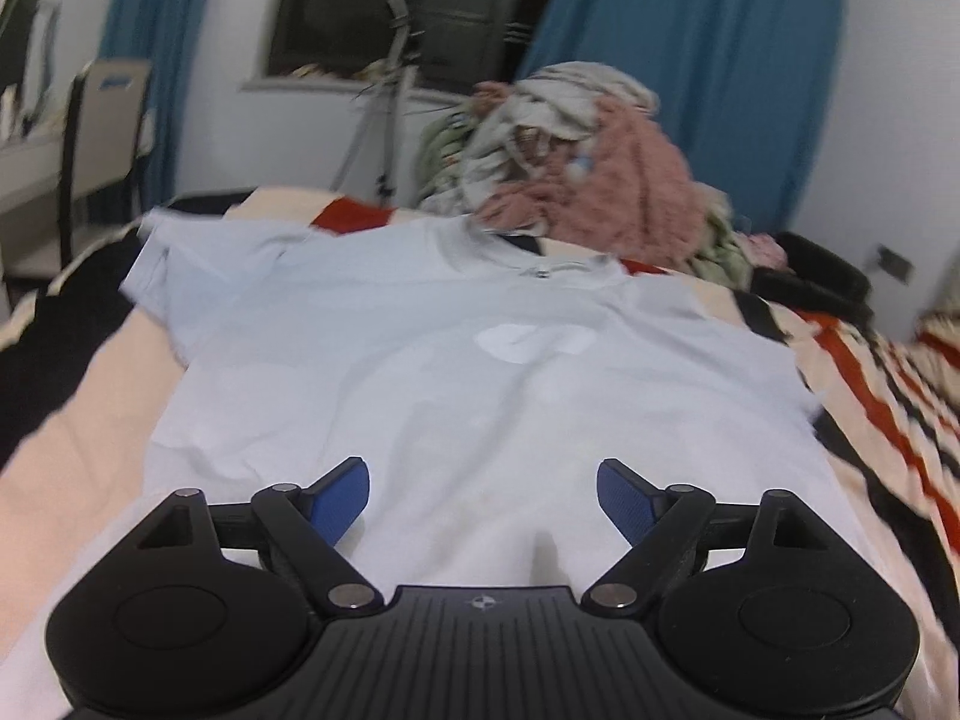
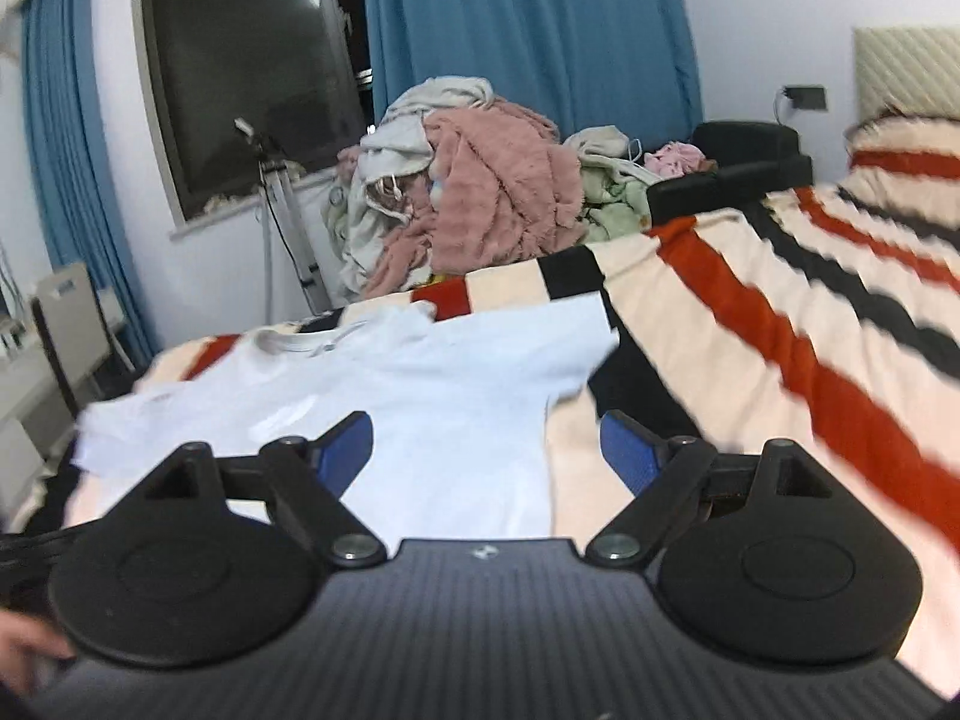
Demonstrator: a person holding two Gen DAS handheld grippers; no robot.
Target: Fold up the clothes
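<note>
Dark window (image 2: 252, 78), blue curtains (image 2: 528, 30), white walls (image 2: 774, 6)

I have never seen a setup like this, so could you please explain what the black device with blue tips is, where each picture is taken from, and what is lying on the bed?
There is no robot here: a person holds one pair of handheld tongs in each hand, and each carries a wide-angle camera looking forward along its two fingers. One picture comes from the left tongs, the other from the right tongs. The black shape at the bottom of each picture is the tool itself, and the blue pads are its gripping tips.

On the striped blanket a light blue T-shirt lies spread out, not yet folded. Behind it sits a pile of clothes, with blue curtains and a dark window beyond.

Both tongs stand open and hold nothing. The left one is over the shirt's lower part, the right one near its side edge.
</note>
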